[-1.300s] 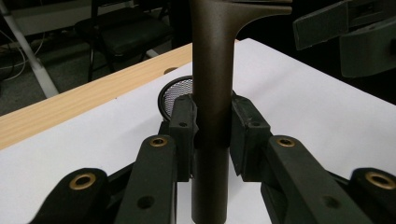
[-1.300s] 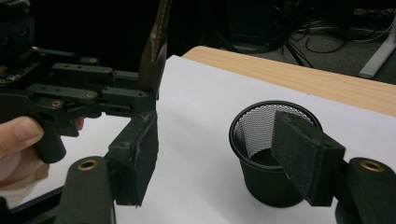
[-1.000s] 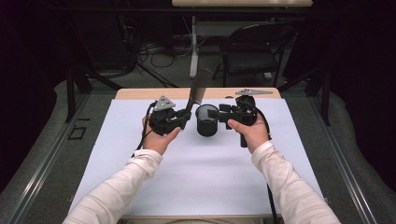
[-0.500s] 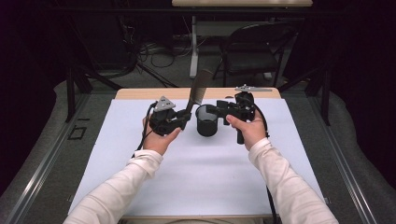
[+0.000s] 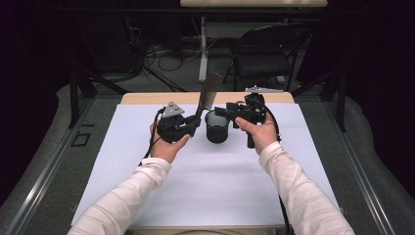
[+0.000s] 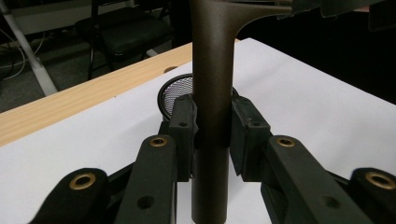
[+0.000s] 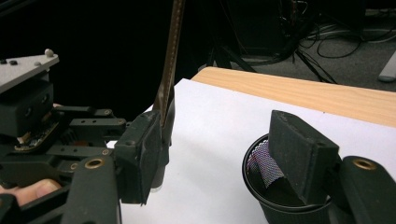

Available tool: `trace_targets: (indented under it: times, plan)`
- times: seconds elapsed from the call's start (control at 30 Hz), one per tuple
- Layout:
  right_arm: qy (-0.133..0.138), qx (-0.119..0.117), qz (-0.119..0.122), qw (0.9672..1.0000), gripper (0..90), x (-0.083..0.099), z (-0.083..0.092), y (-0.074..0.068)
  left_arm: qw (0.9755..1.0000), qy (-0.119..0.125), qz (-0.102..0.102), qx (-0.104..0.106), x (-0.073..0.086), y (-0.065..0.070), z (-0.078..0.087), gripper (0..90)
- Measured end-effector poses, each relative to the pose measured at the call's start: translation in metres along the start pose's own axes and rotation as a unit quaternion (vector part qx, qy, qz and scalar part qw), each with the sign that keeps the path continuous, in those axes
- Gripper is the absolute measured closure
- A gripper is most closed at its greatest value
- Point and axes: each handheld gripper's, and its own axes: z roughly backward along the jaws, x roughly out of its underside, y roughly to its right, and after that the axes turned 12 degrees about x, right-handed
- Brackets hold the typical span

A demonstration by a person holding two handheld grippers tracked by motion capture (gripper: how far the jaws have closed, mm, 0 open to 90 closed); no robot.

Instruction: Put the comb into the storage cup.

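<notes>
A dark brown spatula (image 5: 208, 93) stands nearly upright, its handle clamped between the pads of my left gripper (image 5: 195, 125), which is shut on it. In the left gripper view the spatula (image 6: 212, 70) rises through the left gripper (image 6: 212, 123), with the black mesh cup (image 6: 175, 91) just behind it. The mesh cup (image 5: 217, 128) stands upright on the white sheet between the two hands. My right gripper (image 5: 222, 113) points left at the cup's rim. In the right gripper view the right gripper (image 7: 219, 149) is open, one jaw over the cup (image 7: 280, 210), the other near the spatula (image 7: 170, 60).
A white sheet (image 5: 205, 186) covers the table, with a wooden strip (image 5: 147, 98) showing along the far edge. A black folding chair (image 5: 264, 54) and floor cables lie beyond the table. Dark frame rails run along both sides.
My right gripper has shifted slightly left toward the cup's rim. The left gripper and the spatula have kept still.
</notes>
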Motion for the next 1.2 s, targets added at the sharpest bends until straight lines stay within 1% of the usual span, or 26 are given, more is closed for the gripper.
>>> trace_targets:
  times: [0.13, 0.23, 0.37, 0.53, 0.6, 0.87, 1.2]
  plan:
    - [0.002, 0.002, -0.016, 0.9999, 35.6, -0.002, -0.001, 0.002, 1.0, 0.0, 0.001, 0.0, 0.001, 0.0, -0.001, 72.6]
    - [0.003, -0.004, -0.028, 0.9996, 36.5, -0.003, -0.003, 0.003, 1.0, 0.0, 0.002, 0.0, 0.001, 0.0, -0.002, 72.6]
    - [0.003, -0.005, -0.033, 0.9994, 37.0, -0.006, -0.003, 0.002, 1.0, -0.001, 0.002, 0.003, 0.002, 0.001, -0.004, 72.7]
    - [0.004, -0.004, -0.032, 0.9995, 37.1, -0.008, -0.006, -0.001, 1.0, -0.001, 0.002, 0.005, 0.002, 0.001, -0.005, 72.6]
    - [0.006, -0.01, -0.036, 0.9993, 38.1, -0.009, -0.008, -0.001, 1.0, -0.001, 0.002, 0.005, 0.003, 0.002, -0.005, 72.7]
    - [0.003, -0.014, -0.047, 0.9988, 40.7, -0.01, -0.014, -0.001, 0.9999, 0.0, -0.002, 0.01, 0.003, 0.005, -0.005, 72.6]
    - [0.006, -0.025, -0.066, 0.9975, 49.0, -0.01, -0.017, 0.002, 0.9999, -0.004, -0.003, 0.015, 0.004, 0.007, -0.008, 72.6]
